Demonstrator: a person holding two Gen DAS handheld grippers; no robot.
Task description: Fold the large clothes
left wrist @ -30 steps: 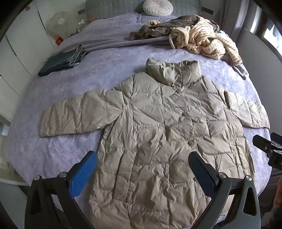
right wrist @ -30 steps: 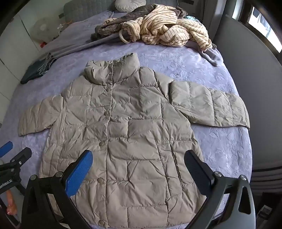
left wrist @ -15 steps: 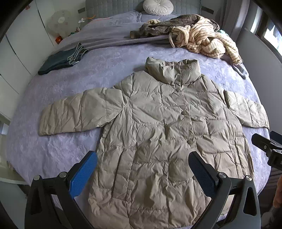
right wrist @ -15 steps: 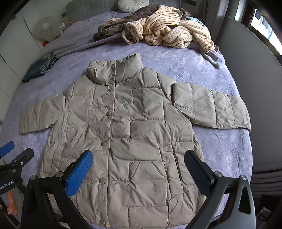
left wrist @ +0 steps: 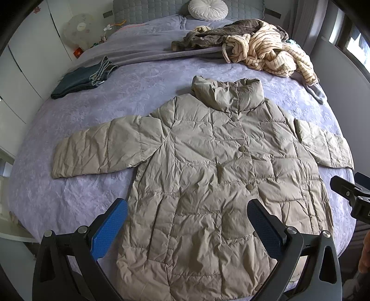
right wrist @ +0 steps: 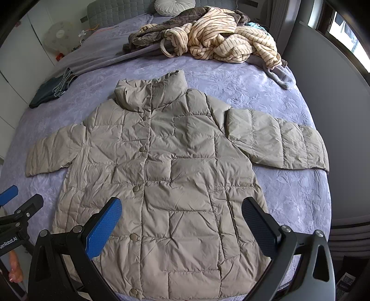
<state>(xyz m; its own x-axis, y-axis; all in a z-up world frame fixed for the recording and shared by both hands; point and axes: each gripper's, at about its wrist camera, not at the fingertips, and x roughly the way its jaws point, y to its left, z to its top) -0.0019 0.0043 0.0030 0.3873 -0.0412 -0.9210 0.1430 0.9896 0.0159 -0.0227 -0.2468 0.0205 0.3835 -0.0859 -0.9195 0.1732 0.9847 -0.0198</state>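
While your left gripper (left wrist: 187, 208) hangs above the lower front of the padded jacket (left wrist: 219, 173), its two fingers are spread wide, and nothing sits between the blue pads (left wrist: 108, 228). You hold nothing with it, and the pictures do not show it touching the fabric. Your right gripper (right wrist: 181, 208) is the same: fingers far apart, released, poised over the jacket's hem area with no cloth caught.

You have the jacket lying flat and face up on the lilac bedspread (left wrist: 97, 101), snaps closed down the front, collar (right wrist: 150, 95) toward the headboard, both sleeves stretched out to the sides. Its hem reaches the near edge of the bed.

Beyond the collar you can see a heap of clothes (right wrist: 208, 39), striped cream over brown, and a round pillow (left wrist: 208, 9) behind it. Folded dark jeans (left wrist: 81, 79) lie well apart from the jacket, near the far left side of the bed.
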